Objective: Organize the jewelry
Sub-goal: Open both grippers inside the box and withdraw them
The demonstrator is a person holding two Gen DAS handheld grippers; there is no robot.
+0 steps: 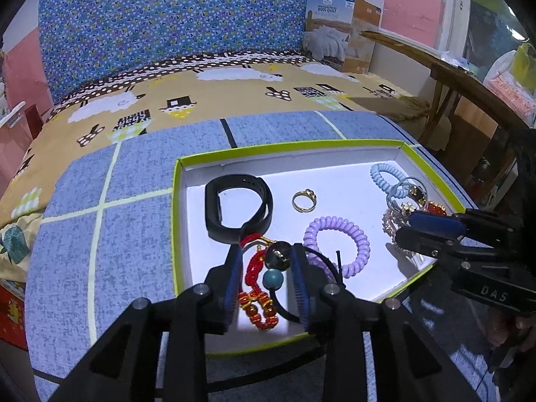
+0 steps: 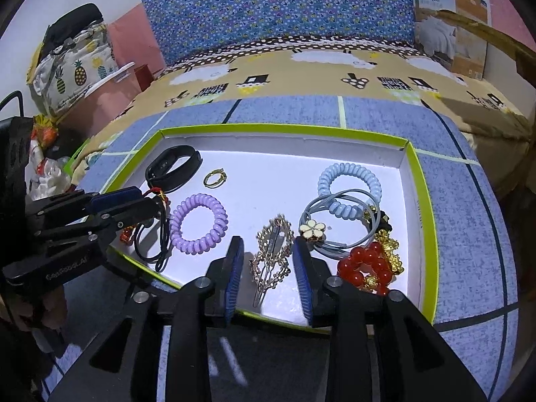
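A glossy gold metal ring (image 2: 214,178) is gleaming beside a shiny plastic purple coil (image 2: 199,223) on matt white cardboard (image 2: 268,181).

Home bedroom: bed (image 1: 234,93), sheep-print sheet, quilt box (image 1: 338,33).

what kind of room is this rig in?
Most likely a home bedroom. A bed with a sheep-print sheet runs behind the work surface, backed by a blue floral headboard. A boxed wool quilt sits at its far corner, and the tray of jewelry rests on a blue checked cover.
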